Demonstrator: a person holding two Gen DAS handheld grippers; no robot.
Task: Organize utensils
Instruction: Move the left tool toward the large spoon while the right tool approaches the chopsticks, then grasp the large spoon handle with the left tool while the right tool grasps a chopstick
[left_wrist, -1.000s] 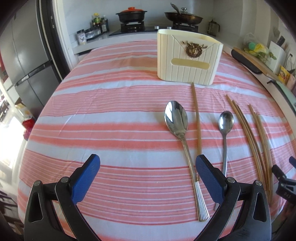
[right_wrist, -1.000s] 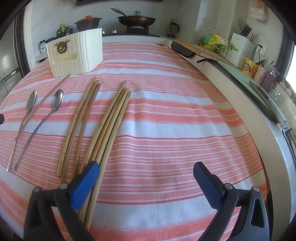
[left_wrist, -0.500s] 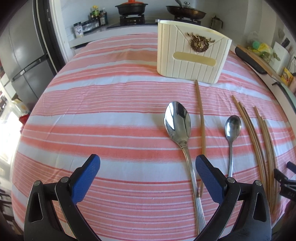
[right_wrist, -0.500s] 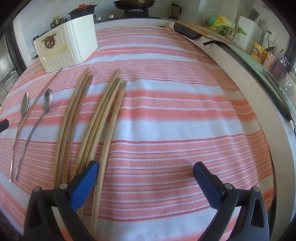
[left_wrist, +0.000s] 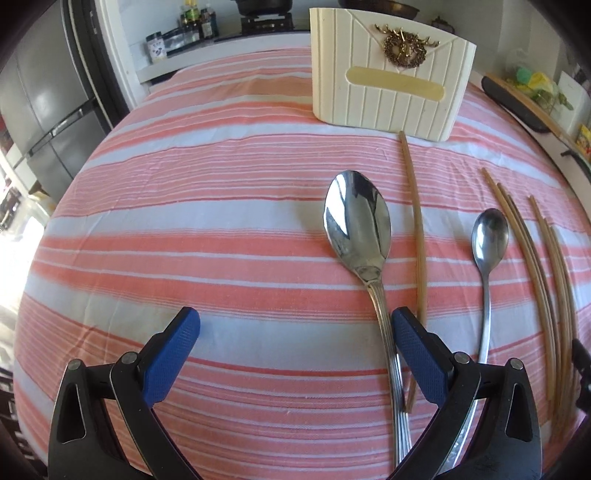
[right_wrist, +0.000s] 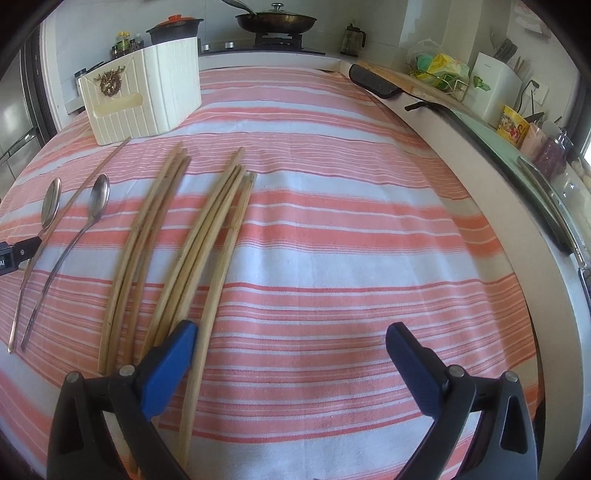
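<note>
A cream ribbed utensil holder (left_wrist: 391, 77) (right_wrist: 144, 92) stands at the far side of the striped cloth. In front of it lie a large steel spoon (left_wrist: 358, 225) (right_wrist: 50, 201), a single chopstick (left_wrist: 415, 218) (right_wrist: 96, 171), a small spoon (left_wrist: 489, 236) (right_wrist: 99, 197) and two bundles of several bamboo chopsticks (left_wrist: 535, 258) (right_wrist: 207, 229). My left gripper (left_wrist: 295, 345) is open, low over the cloth, its right finger just above the large spoon's handle. My right gripper (right_wrist: 290, 349) is open, its left finger over the near ends of the right chopstick bundle.
The table's right edge (right_wrist: 491, 206) borders a counter with a knife block (right_wrist: 495, 85), jars and bags. A stove with a pan (right_wrist: 275, 22) and a pot (right_wrist: 173, 31) sits behind the table. A fridge (left_wrist: 44, 110) stands at the left.
The left gripper has moved forward and lower toward the large spoon, which looks bigger. The right gripper has tilted back up, showing more of the stove and counter. Both stay open.
</note>
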